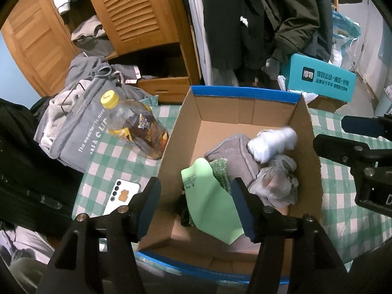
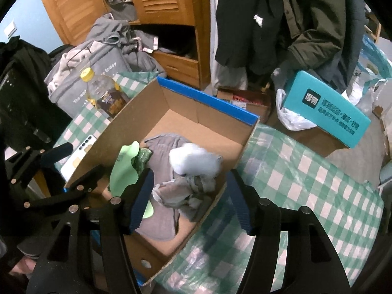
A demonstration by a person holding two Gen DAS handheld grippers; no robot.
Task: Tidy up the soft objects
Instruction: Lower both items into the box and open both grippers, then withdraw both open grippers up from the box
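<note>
Over the near rim of the cardboard box (image 1: 245, 107), from the left wrist camera, the left gripper (image 1: 196, 205) hovers with its jaws spread wide and nothing between them. Down inside the box: a pale green sheet (image 1: 208, 201) leaning toward the near wall, a sparkly green scrubber (image 1: 219, 169) tucked behind it, a grey cloth (image 1: 235, 154) across the middle, a blurred white bundle (image 1: 272, 142) on top of that, and a crumpled grey plastic bag (image 1: 276, 186) beside the right wall. Left of the box on the green checked tablecloth (image 1: 117, 156) there's a yellow-capped bottle (image 1: 137, 127) lying against the box side, a white phone (image 1: 122, 193) face down, and a grey hoodie (image 1: 78, 112) heaped behind. The right gripper (image 1: 352, 134) pokes in from the right edge; I can't tell its jaw state from here.

Now the right wrist camera: the right gripper (image 2: 189, 201) hangs above the box's right corner, jaws wide apart, empty, one finger over the inside and the other outside the wall. The white bundle (image 2: 193, 159) sits just ahead of the fingers, on the grey cloth (image 2: 161, 152), the plastic bag (image 2: 181, 191) right beneath. A teal box (image 2: 325, 112) rests well apart, beyond the table.
</note>
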